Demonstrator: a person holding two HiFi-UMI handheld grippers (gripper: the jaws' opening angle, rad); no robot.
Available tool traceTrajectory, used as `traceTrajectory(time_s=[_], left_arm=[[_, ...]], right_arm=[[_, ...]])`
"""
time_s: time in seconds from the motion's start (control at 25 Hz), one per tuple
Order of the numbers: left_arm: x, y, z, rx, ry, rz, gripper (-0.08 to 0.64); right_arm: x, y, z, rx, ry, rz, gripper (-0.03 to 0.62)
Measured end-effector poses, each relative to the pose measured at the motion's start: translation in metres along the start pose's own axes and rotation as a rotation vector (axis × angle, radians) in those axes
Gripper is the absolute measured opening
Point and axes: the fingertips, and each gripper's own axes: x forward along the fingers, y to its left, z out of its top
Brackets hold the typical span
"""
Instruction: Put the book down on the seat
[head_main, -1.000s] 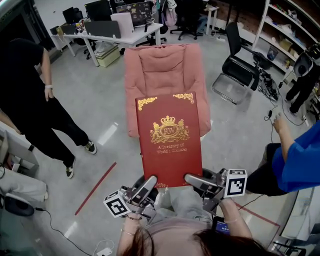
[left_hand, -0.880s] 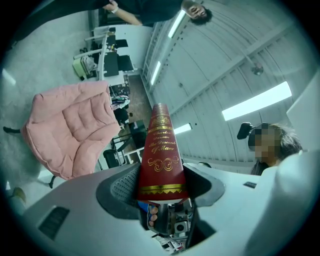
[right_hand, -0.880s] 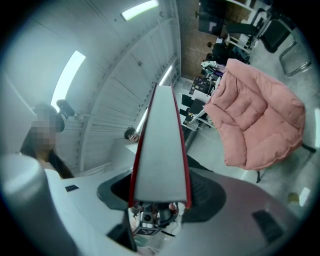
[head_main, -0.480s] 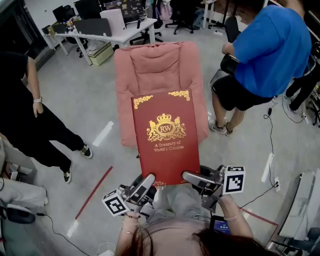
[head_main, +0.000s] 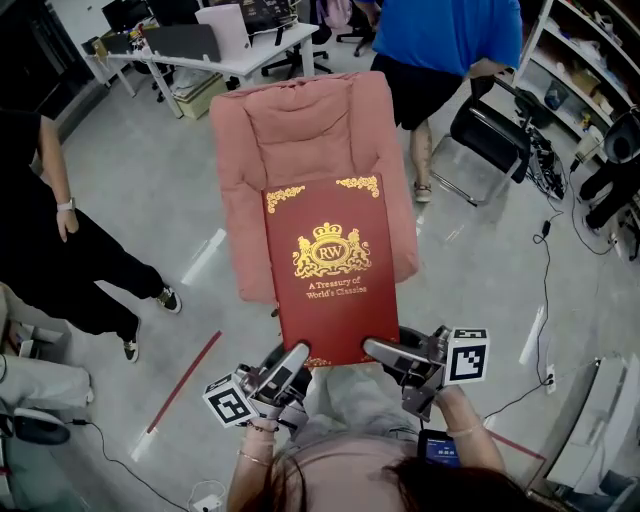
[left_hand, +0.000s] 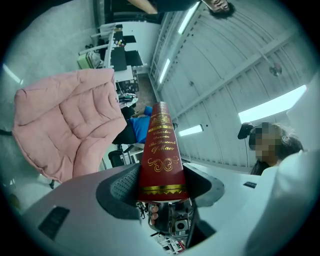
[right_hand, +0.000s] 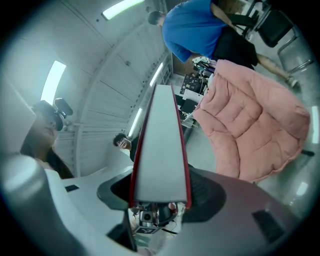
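Compared with the earlier frames, the book (head_main: 325, 270) is found nearer the pink armchair (head_main: 300, 130), and the person in blue (head_main: 450, 40) is now seen behind it. The book's near edge is clamped at both corners. The left hand-held gripper (head_main: 288, 365) is closed on the spine side and the right hand-held gripper (head_main: 388, 352) on the page-edge side, so the cover is held flat, stretching ahead of the jaws above the chair's front. For a clean set-down, the book is best carried further ahead until it is centred over the seat. It should be kept level, lowered evenly on both sides, and released only once its weight is borne by the cushion.
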Motion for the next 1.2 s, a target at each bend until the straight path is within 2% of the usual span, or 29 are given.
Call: traceTrajectory(time_s=[0.6,1.2], left_arm=[[0.057,0.046,0.049,-0.009,-0.037,0.051,0.258],[0.066,0.075,0.045,-0.003,-0.051,0.094,0.258]], right_arm=[[0.031,-0.052,0.068,0.061,0.039,0.004,0.258],[0.035,-0.084,0.077,0.064,0.105,0.021,0.258]])
